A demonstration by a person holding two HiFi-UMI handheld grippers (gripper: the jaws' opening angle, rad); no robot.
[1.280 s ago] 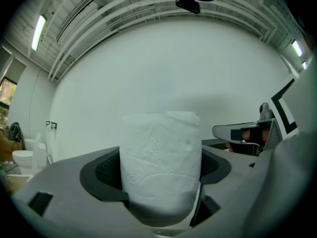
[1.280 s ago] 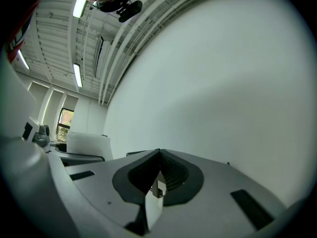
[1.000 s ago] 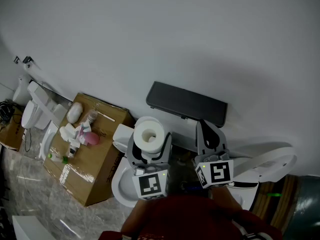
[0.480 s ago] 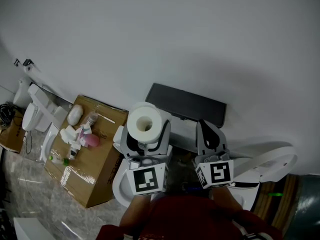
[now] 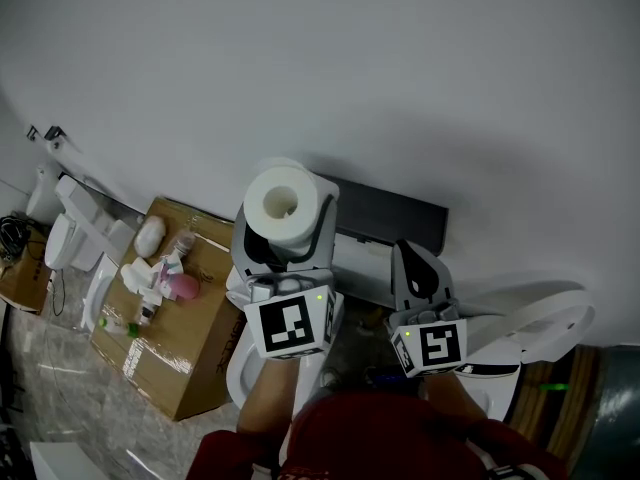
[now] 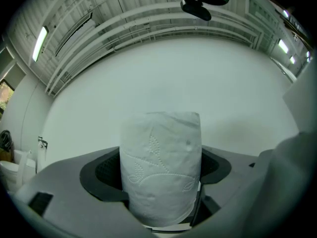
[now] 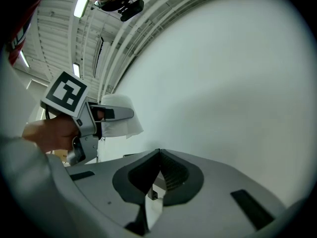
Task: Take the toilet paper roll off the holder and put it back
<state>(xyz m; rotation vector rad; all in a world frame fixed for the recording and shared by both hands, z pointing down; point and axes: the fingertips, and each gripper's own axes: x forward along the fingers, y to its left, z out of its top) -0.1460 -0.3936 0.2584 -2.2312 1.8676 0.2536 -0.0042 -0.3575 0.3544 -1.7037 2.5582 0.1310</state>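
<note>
The left gripper (image 5: pixel 284 236) clamps the white embossed toilet paper roll (image 5: pixel 281 199) upright between its jaws, held up before the plain white wall (image 5: pixel 420 68), near the left end of the dark grey rectangular holder (image 5: pixel 400 213). The right gripper (image 5: pixel 417 260) is closed on nothing. A brown cardboard box (image 5: pixel 195 338) sits on the grey marbled floor (image 5: pixel 50 378).

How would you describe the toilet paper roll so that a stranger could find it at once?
Start at the big white wall and find the dark holder fixed on it. Just in front of its left end, the left gripper clamps the toilet paper roll: the only white cylinder with a hollow core.
</note>
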